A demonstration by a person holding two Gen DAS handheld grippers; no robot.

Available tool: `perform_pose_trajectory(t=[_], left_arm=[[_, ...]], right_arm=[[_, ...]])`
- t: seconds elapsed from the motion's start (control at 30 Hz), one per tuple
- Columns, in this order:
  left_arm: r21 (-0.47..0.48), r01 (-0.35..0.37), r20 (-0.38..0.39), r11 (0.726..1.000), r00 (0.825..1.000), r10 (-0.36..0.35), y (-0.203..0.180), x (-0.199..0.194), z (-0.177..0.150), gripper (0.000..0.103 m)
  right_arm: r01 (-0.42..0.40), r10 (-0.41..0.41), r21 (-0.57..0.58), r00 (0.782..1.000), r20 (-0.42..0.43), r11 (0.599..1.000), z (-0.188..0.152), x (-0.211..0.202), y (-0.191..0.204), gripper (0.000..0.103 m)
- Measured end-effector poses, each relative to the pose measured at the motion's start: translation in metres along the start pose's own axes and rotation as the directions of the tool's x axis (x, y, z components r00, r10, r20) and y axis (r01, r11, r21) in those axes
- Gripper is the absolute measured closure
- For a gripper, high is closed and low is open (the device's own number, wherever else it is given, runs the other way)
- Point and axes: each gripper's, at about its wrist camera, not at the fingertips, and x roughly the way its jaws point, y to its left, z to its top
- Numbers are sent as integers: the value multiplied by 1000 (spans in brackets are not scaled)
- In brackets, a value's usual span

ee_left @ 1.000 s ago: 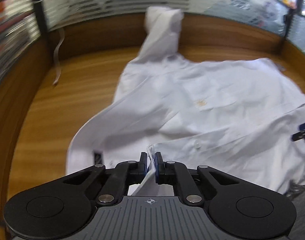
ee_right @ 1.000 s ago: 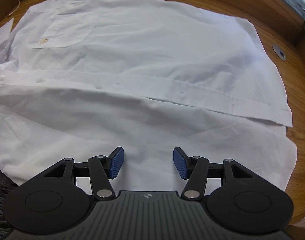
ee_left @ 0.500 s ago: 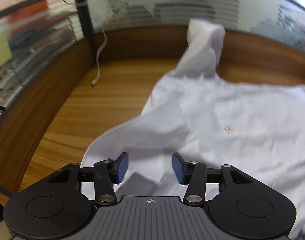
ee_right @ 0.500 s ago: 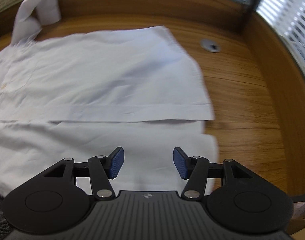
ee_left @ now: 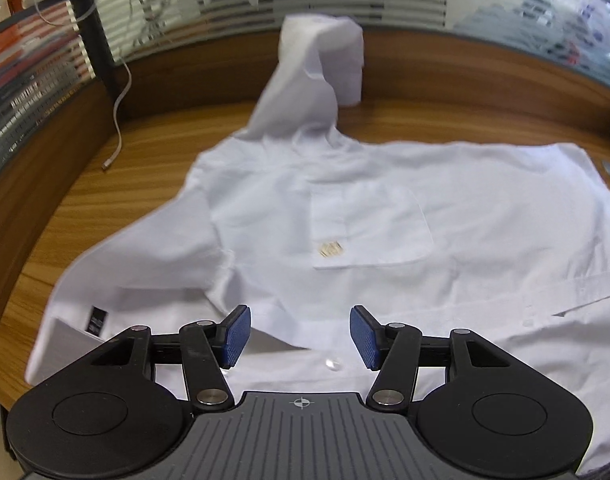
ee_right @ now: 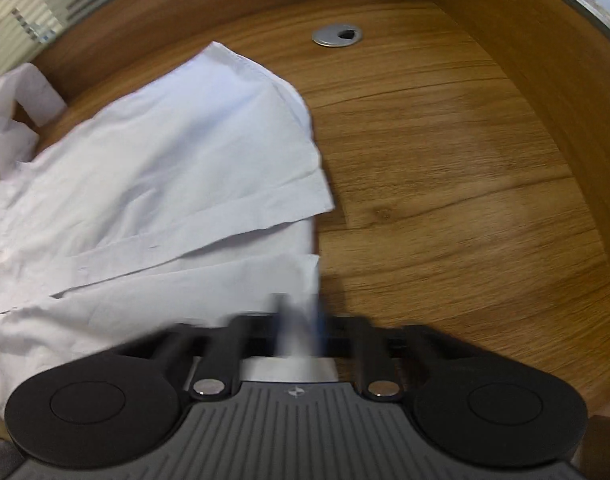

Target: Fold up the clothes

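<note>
A white button-up shirt [ee_left: 445,216] lies spread front-up on my wooden desk [ee_left: 137,168], its thin woven cloth mostly flat with soft creases. From my left wrist view I see the square chest pocket [ee_left: 369,232] with a small gold embroidered mark [ee_left: 331,249] near its lower edge. One sleeve [ee_left: 321,68] stands up in a bunched loop against the raised wooden back edge of the desk. A clear button [ee_left: 333,365] sits on the placket just ahead of my left gripper [ee_left: 301,336], and a small black label [ee_left: 95,318] shows on the cloth to the left. My left gripper is released: its two ribbed blue pads [ee_left: 238,334] stand well apart above the shirt, holding nothing.

A thin white cable [ee_left: 119,120] trails down onto the desk on the far left.

In my right wrist view the shirt's hem end lies in overlapping layers with straight stitched edges, beside bare wood grain. A round metal cable grommet [ee_right: 337,35] sits in the desk beyond it. My right gripper [ee_right: 301,332] is motion-blurred; its fingers look drawn together at the corner of the hem, with white cloth between them, so it seems clenched on the shirt.
</note>
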Motion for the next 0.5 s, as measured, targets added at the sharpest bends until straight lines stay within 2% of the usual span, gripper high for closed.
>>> perform_pose_trajectory(t=[0.1,0.17,0.23,0.3,0.37,0.43,0.5], left_arm=[[14,2,-12,1000,1000,-1,-10,6,4,45],[35,-3,-14,999,1000,3,-17,10,6,45],[54,-12,-17,998,1000,13,-20,15,8,45],[57,-14,-24,998,1000,15,-21,22,9,45],[60,-15,-32,998,999,17,-21,28,11,45],[63,-17,-40,998,999,20,-21,34,12,45],[67,-18,-47,998,999,22,-22,41,13,45]], right_arm=[[-113,115,-46,992,58,993,-5,-19,12,102],[-224,232,-125,972,48,966,-12,-33,24,102],[-350,348,-206,936,-51,914,-24,-39,38,102],[-456,426,-277,890,-164,846,-37,-44,51,101],[-495,430,-304,865,-258,814,-50,-46,56,97],[-493,414,-316,864,-285,811,-56,-51,53,97],[-474,409,-291,876,-258,831,-55,-60,40,90]])
